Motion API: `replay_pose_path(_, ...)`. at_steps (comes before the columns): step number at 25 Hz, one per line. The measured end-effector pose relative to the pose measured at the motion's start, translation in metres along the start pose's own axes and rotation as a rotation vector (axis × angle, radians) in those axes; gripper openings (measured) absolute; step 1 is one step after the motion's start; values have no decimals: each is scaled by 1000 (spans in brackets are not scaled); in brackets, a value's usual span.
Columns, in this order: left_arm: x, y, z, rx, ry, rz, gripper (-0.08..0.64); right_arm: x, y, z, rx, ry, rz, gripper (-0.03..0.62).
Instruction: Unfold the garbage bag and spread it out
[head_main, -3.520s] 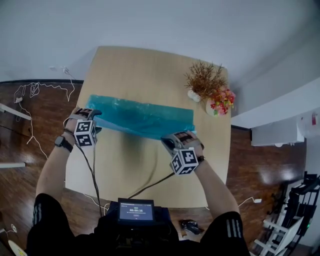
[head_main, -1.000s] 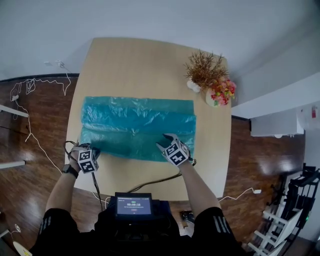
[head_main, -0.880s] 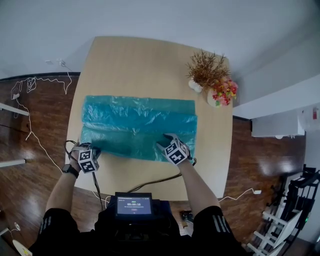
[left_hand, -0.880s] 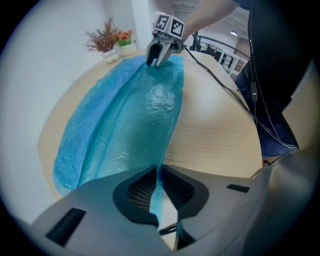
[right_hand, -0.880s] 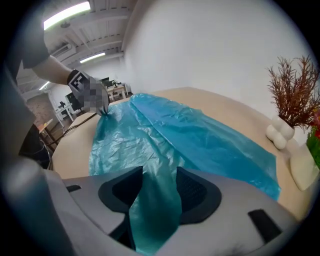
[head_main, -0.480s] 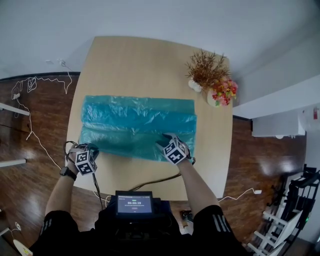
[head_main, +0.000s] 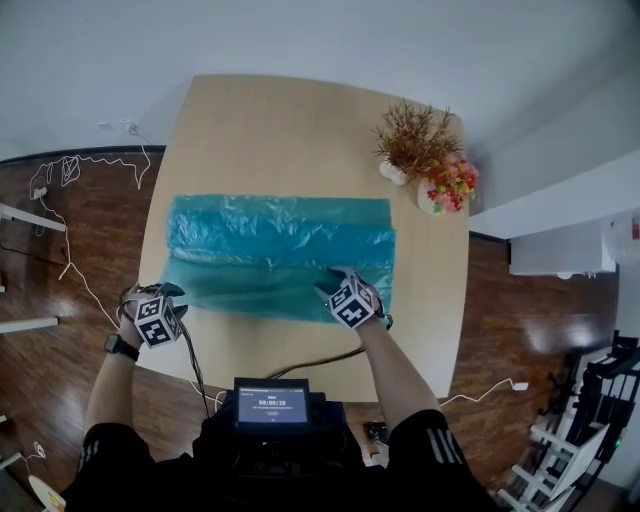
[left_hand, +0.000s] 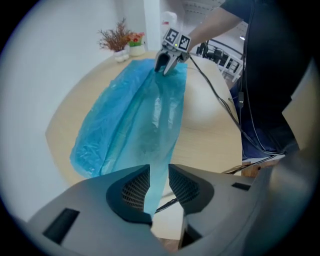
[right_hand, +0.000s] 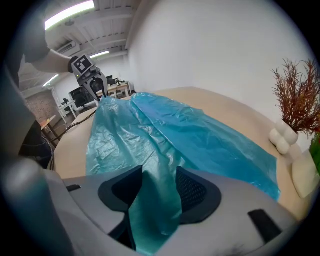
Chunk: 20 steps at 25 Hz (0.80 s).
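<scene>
while the teal garbage bag (head_main: 280, 255) lies spread across the middle of the table (head_main: 300, 130), the left gripper (left_hand: 159, 175) has just been opening its jaws, with the near-left corner's film loose between them; the right gripper (right_hand: 155, 195) stands spread around the near-right edge. clinging film could lift and refold. the dried plant (head_main: 412, 155) and flowers (head_main: 447, 188) stand far right, clear of the bag

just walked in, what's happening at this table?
A person is spreading a translucent blue-green plastic garbage bag over the light wooden table; it lies mostly unfolded. The left tool, at the bag's near left corner, has just been opening its jaws, with film between them. The right tool is at the near right corner, jaws apart, film bunched between them.
</scene>
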<state>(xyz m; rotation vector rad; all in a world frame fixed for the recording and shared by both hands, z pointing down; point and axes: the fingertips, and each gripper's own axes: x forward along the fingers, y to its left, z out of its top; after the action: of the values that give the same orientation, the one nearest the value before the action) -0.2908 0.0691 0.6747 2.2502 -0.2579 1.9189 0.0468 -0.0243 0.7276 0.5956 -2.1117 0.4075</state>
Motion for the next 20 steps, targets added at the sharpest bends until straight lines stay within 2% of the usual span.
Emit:
replay_pose_path(5,-29,20,14,-52,-48,34,118,1,1,0,1,-6,5,253)
replay_pose_path(9,-40,50,45,-63,-121,98,118,-1,2,1,-5,-8,3,253)
replay_pose_path(12,-32,82,85,-14,-151,148,118,3,4,-4,1,-8,11,253)
replay_pose_path(15,-18,111,140,15,-197,132,118,1,3,-1,-5,-7,7,253)
replay_pose_path(20,5,157,218,-84,-299,64,118,3,4,-2,6,-18,6,252)
